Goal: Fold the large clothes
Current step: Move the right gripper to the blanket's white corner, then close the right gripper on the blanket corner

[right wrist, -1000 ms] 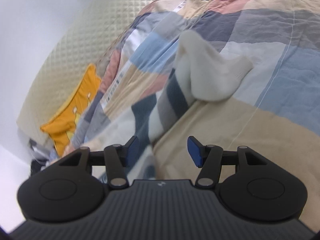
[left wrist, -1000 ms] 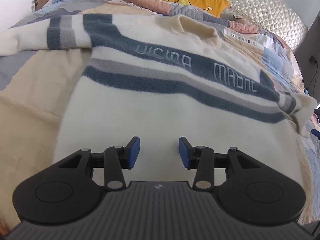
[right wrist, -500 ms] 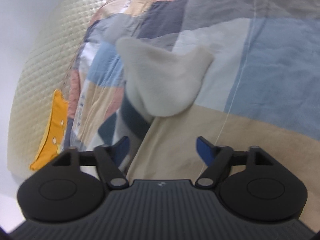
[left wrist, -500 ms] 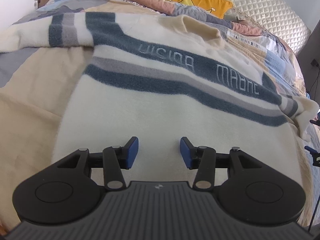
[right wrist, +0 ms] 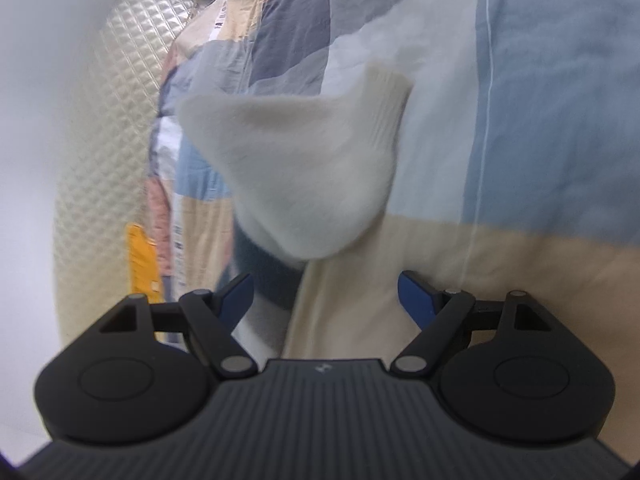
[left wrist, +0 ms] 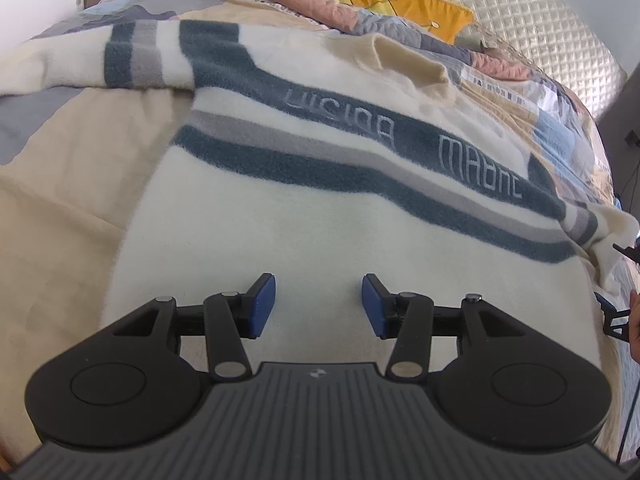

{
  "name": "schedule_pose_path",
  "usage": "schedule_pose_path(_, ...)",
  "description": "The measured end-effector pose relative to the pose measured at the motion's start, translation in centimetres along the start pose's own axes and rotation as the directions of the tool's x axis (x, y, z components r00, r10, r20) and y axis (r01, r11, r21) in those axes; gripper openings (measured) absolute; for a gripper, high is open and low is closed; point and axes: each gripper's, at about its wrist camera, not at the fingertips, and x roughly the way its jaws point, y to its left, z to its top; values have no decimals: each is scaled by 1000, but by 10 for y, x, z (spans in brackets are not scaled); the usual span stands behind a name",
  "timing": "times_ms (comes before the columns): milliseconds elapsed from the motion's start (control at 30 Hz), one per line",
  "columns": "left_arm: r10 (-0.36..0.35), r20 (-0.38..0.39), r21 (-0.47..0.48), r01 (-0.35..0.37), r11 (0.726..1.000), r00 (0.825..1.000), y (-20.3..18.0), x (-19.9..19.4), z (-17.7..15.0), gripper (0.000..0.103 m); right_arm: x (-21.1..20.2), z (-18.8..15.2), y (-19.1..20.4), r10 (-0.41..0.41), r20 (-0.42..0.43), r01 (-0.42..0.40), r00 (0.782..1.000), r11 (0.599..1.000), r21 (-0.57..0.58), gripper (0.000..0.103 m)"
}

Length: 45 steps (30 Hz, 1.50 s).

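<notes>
My right claw (right wrist: 324,292) has just spread its jaws wide, empty, and closed in on the ribbed cuff of the sleeve (right wrist: 308,176), so a sleeve fold looks next. My left claw (left wrist: 319,306) hangs half-spread and empty over the cream fleece sweater with blue and grey stripes (left wrist: 340,216) (lettering across the chest), lying flat on the patchwork bed cover (right wrist: 540,120).
</notes>
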Motion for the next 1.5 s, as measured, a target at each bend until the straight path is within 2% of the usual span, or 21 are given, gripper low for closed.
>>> schedule_pose_path(100,3,3,-11,-3,1000,1000,1,1,1,54,5,0,-3,37,-10,-36,999,999,23,79)
schedule_pose_path(233,3,5,-22,-3,1000,1000,2,0,1,54,12,6,-16,54,21,-56,998,997,59,79)
schedule_pose_path(433,0,1,-34,0,999,1000,4,1,2,55,17,14,-16,100,68,-104,993,992,66,80)
schedule_pose_path(533,0,1,-35,0,999,1000,4,2,2,56,24,20,-13,92,60,-95,994,994,52,78)
schedule_pose_path(733,-1,7,-48,1,999,1000,4,4,3,56,34,33,-16,99,73,-101,992,995,21,62)
schedule_pose_path(867,-14,8,-80,14,997,1000,7,6,6,57,41,44,-29,147,93,-155,985,984,86,48)
schedule_pose_path(933,-14,9,-84,14,996,1000,6,7,7,57,43,49,-31,161,100,-170,982,981,89,45)
schedule_pose_path(1100,-16,10,-82,17,996,1000,2,11,9,57,38,56,-34,178,168,-192,969,979,69,32)
schedule_pose_path(1233,-23,8,-91,24,996,1000,1,13,11,57,25,66,-28,155,235,-156,960,988,-15,28)
schedule_pose_path(1333,-33,11,-109,34,993,999,2,12,14,57,13,85,-13,87,285,-58,955,992,-108,27)
schedule_pose_path(1400,-41,22,-114,43,993,999,3,10,15,57,2,100,0,50,316,16,948,979,-203,26)
schedule_pose_path(1500,-54,30,-123,57,991,998,3,8,17,57,-19,120,17,43,348,91,936,928,-361,25)
